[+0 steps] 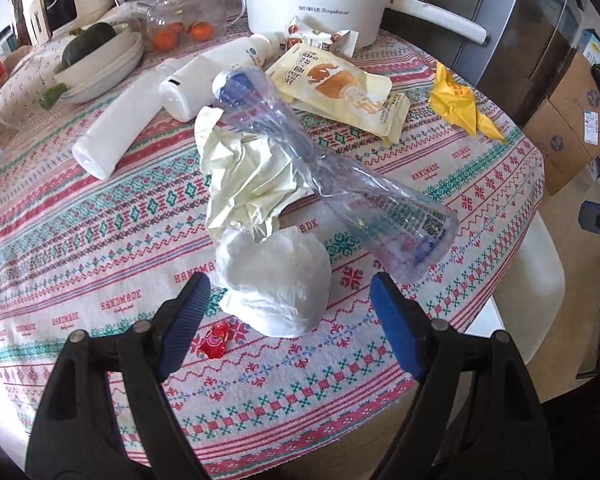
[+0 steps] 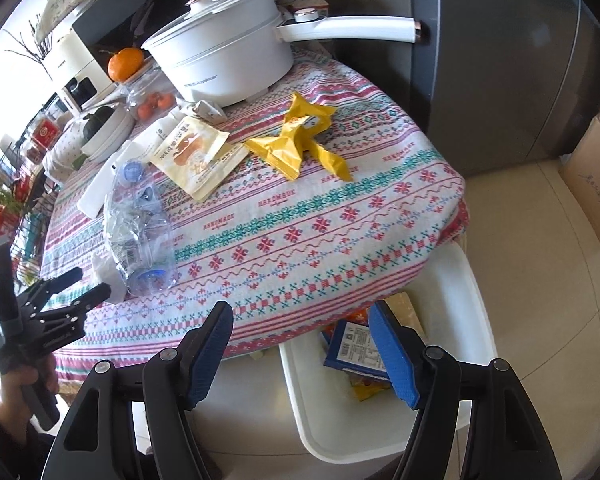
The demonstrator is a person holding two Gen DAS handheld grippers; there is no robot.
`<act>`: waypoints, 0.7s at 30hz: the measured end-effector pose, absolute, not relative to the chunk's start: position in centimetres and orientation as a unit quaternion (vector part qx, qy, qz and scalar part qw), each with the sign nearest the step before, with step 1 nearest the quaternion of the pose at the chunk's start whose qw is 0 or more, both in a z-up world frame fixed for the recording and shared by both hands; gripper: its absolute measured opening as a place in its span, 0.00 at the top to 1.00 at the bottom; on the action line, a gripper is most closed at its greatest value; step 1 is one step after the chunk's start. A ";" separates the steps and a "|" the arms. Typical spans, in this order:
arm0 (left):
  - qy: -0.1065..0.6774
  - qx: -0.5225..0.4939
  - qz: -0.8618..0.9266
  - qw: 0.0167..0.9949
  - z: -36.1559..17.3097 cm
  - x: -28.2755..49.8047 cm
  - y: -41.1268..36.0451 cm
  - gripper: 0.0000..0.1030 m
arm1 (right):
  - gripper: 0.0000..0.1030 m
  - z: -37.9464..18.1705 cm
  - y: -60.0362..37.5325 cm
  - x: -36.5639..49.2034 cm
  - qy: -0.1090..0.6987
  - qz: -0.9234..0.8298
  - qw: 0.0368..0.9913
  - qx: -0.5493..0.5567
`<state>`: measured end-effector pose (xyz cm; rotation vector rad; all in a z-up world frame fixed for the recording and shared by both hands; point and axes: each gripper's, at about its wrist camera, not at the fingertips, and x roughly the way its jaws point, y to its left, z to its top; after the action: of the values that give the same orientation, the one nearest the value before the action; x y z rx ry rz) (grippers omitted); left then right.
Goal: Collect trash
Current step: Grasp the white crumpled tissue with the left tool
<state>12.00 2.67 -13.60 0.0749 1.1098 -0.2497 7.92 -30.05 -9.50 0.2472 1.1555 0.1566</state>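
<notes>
Trash lies on the patterned tablecloth [image 1: 100,216]. A crushed clear plastic bottle [image 1: 332,172] lies across crumpled cream paper [image 1: 248,180], with a white tissue wad [image 1: 276,280] in front and a small red wrapper [image 1: 214,340] nearby. My left gripper [image 1: 290,292] is open, its jaws on either side of the tissue wad. A cream snack pouch [image 1: 340,84] and a yellow wrapper [image 1: 460,104] lie further back. My right gripper [image 2: 300,320] is open and empty, over the table edge above a white bin [image 2: 440,400] holding wrappers. The bottle [image 2: 140,224], pouch [image 2: 196,152], yellow wrapper [image 2: 300,140] and left gripper [image 2: 80,284] also show in the right wrist view.
A white electric pot [image 2: 228,56] with a long handle stands at the back. White bottles [image 1: 112,128], stacked bowls with a dark squash [image 1: 96,60], a glass jug with oranges [image 1: 184,16] and appliances crowd the far side. A grey fridge [image 2: 500,60] and cardboard boxes [image 2: 596,176] stand right.
</notes>
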 end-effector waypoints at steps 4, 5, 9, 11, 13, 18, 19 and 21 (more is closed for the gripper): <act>0.551 0.005 -0.128 0.824 -14.8 12.7 2.8 0.45 | 0.30 -9.4 -29.1 8.3 0.544 0.080 0.827 0.121; 0.554 0.009 -0.125 0.823 -14.9 12.7 2.7 0.54 | 0.30 -9.3 -28.9 8.5 0.543 0.081 0.827 0.123; 0.552 0.015 -0.123 0.824 -14.2 12.3 2.3 0.66 | 0.29 -9.0 -28.0 8.9 0.541 0.086 0.828 0.125; 0.547 0.010 -0.123 0.828 -13.3 11.9 2.2 0.67 | 0.29 -8.9 -27.3 9.2 0.542 0.090 0.827 0.121; 0.540 0.004 -0.125 0.832 -12.4 11.4 2.5 0.68 | 0.29 -8.9 -26.6 9.4 0.544 0.097 0.826 0.114; 0.522 -0.023 -0.136 0.842 -10.5 9.7 4.0 0.68 | 0.29 -9.0 -23.3 10.7 0.549 0.146 0.820 0.072; 0.517 -0.026 -0.135 0.845 -10.2 9.4 4.4 0.68 | 0.29 -9.1 -22.4 11.1 0.551 0.158 0.816 0.066; 0.511 -0.033 -0.134 0.848 -9.6 9.0 5.2 0.68 | 0.29 -9.5 -21.0 11.5 0.556 0.175 0.810 0.065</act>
<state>8.98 5.17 -9.65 -0.0706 1.0770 -0.2814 11.52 -20.97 -9.51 0.1390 1.1880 0.3749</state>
